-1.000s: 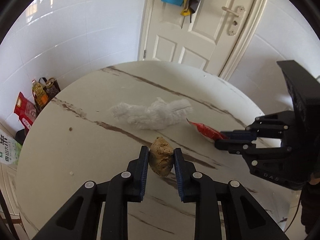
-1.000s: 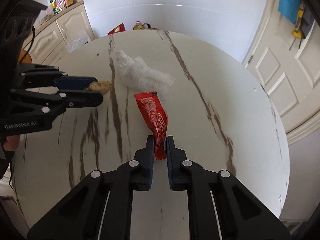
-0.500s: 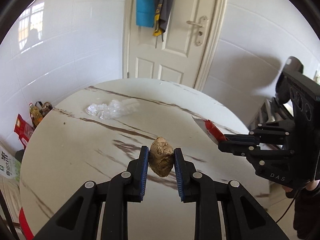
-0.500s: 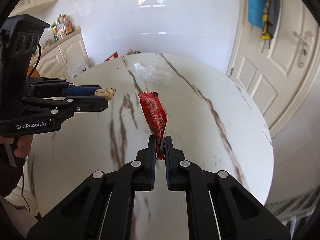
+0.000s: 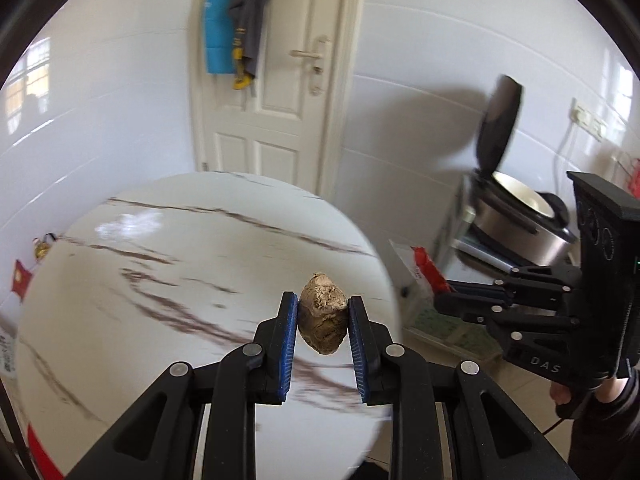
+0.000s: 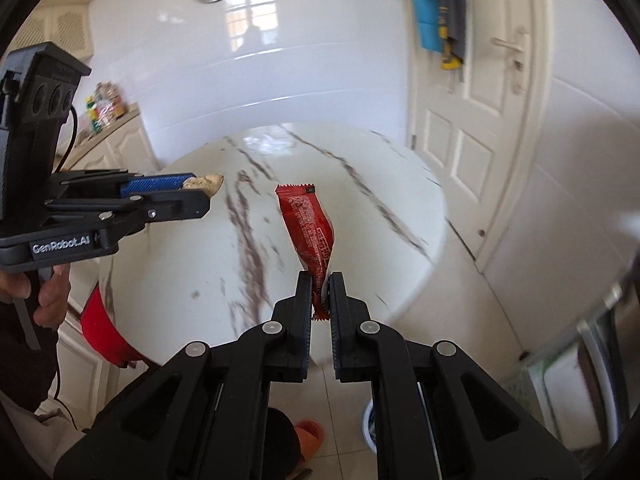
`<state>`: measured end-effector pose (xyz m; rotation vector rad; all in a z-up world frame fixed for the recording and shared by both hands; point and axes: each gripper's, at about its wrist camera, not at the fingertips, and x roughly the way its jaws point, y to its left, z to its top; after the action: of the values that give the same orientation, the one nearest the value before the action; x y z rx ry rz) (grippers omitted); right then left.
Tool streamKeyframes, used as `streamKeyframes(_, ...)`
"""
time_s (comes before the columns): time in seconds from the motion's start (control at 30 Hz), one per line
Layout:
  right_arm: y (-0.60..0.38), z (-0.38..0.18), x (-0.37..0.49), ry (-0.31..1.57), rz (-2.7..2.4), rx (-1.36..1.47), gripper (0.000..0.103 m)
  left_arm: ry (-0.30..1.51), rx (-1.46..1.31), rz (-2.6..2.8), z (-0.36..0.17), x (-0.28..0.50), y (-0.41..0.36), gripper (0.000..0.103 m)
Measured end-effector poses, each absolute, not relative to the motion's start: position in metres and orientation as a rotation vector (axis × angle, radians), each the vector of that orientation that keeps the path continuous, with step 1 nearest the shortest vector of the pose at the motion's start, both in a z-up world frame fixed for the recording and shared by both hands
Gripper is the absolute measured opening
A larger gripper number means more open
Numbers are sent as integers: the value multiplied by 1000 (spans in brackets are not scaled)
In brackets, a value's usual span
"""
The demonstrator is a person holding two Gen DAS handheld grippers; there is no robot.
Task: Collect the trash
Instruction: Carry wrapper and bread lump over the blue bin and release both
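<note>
Now both of your grippers are up off the table [image 5: 120, 360] and carrying their loads, which is the real change from a second ago, when the brown lump and the red wrapper were still down at the tabletop beside the crumpled clear plastic.

Your left gripper [image 5: 322, 320] is narrowed onto the brown lump [image 5: 323, 322]; both blue pads [image 5: 289, 332] press its sides, and it sits at the fingertips with the table edge below and behind it. Your right gripper [image 6: 320, 300] is almost fully closed on the lower end of the red wrapper [image 6: 310, 232], which stands up and forward from the jaws, free of the table.

The two tools travel side by side: from the left gripper, the right one is off to its right over the floor, and the table has slid back and to the left in both views. The crumpled plastic is now only a blurred bright patch at the far side of the table [image 5: 128, 226], well ahead of your left tool, so it is still to be collected.

That suggests you are in the carry step, two pieces secured and heading for a bin. I cannot make out a bin for certain; a red rim [image 6: 102, 332] shows low beside the table, left of your right tool. Keep both grips firm, as the wrapper is held only by its end.
</note>
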<state>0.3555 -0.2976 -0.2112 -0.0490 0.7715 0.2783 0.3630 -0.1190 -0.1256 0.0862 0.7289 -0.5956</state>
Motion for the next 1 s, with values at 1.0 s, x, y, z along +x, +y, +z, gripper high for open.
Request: streamKeyframes(1.0,-518,-331,294,957,-56,367,9,1050,321,-818,-252,466,-404,42)
